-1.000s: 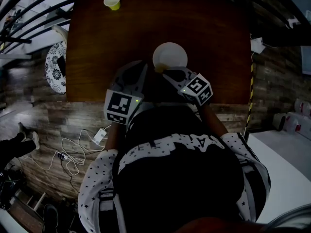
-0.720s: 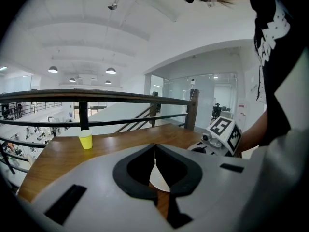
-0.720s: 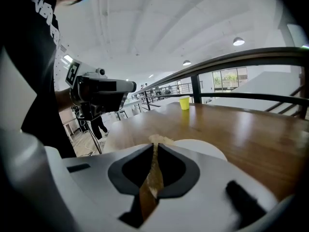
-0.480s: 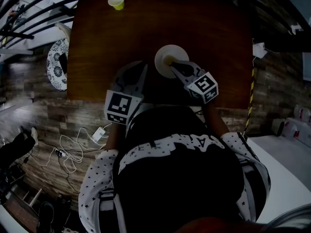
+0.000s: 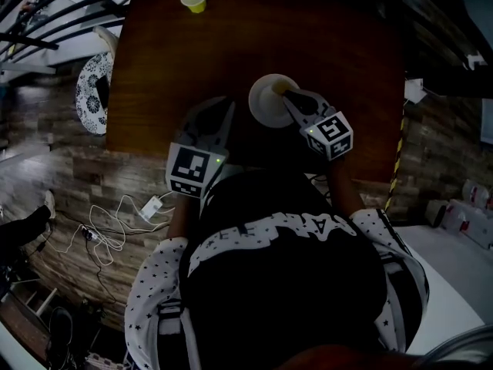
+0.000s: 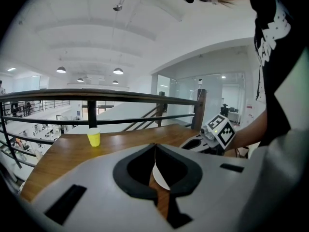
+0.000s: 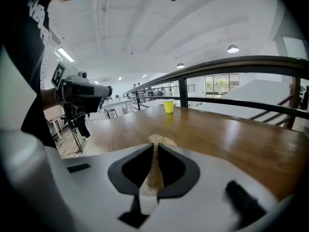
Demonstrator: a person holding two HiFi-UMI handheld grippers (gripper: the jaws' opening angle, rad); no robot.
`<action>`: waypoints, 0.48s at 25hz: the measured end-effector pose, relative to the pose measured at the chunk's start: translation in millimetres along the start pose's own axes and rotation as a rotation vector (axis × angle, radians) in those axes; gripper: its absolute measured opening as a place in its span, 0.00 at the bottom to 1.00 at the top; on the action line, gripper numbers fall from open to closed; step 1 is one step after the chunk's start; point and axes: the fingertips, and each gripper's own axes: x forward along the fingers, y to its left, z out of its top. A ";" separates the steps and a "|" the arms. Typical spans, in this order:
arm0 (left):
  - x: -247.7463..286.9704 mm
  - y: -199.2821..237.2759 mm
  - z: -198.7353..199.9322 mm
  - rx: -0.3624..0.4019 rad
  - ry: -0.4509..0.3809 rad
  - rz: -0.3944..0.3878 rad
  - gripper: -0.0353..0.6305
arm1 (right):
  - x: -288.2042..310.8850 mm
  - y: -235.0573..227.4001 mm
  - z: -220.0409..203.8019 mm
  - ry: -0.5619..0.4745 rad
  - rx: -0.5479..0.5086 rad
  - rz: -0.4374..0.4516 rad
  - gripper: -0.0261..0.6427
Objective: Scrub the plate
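White round plate (image 5: 264, 108) lies on the brown wooden table (image 5: 331, 37). Just left, the left gripper (image 6: 154, 153) is clenched on nothing. The right gripper (image 7: 154, 151) clamps a thin tan scouring pad (image 7: 154, 173) over the plate; scrubbing looks under way (finish unclear).

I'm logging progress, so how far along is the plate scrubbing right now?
Done: the right gripper is shut on a tan scrubbing pad, held over the round white plate. In hand: scrubbing, it seems, with the left gripper shut by the plate's near rim on the brown wooden table. Left: the plate's cleanliness is not readable here, so likely more passes.
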 end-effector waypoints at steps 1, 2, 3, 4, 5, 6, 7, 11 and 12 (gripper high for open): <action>-0.4 0.9 -0.9 -0.002 0.001 0.005 0.07 | 1.0 -2.0 0.4 0.003 -0.006 0.000 0.10; -0.6 1.5 -1.6 -0.005 0.003 0.009 0.07 | 1.8 -2.9 1.4 0.007 -0.012 0.003 0.10; -0.6 1.8 -2.2 -0.007 0.004 0.013 0.07 | 2.6 -3.5 2.4 0.011 -0.019 0.007 0.10; -0.4 1.9 -2.6 -0.010 0.005 0.017 0.07 | 3.3 -4.5 3.0 0.014 -0.026 0.011 0.10; -0.3 2.0 -2.8 -0.013 0.005 0.021 0.07 | 4.1 -5.5 3.3 0.016 -0.033 0.013 0.10; -0.2 2.2 -2.9 -0.015 0.005 0.024 0.07 | 5.0 -6.6 3.4 0.019 -0.040 0.015 0.10; -0.3 2.4 -3.0 -0.017 0.005 0.028 0.07 | 5.8 -7.5 3.5 0.022 -0.046 0.017 0.10; -0.1 3.9 -3.0 -0.023 0.005 0.042 0.07 | 7.6 -12.5 2.2 0.032 -0.062 0.017 0.10; 0.2 4.0 -3.2 -0.024 0.006 0.045 0.07 | 7.5 -13.8 1.3 0.034 -0.062 0.018 0.10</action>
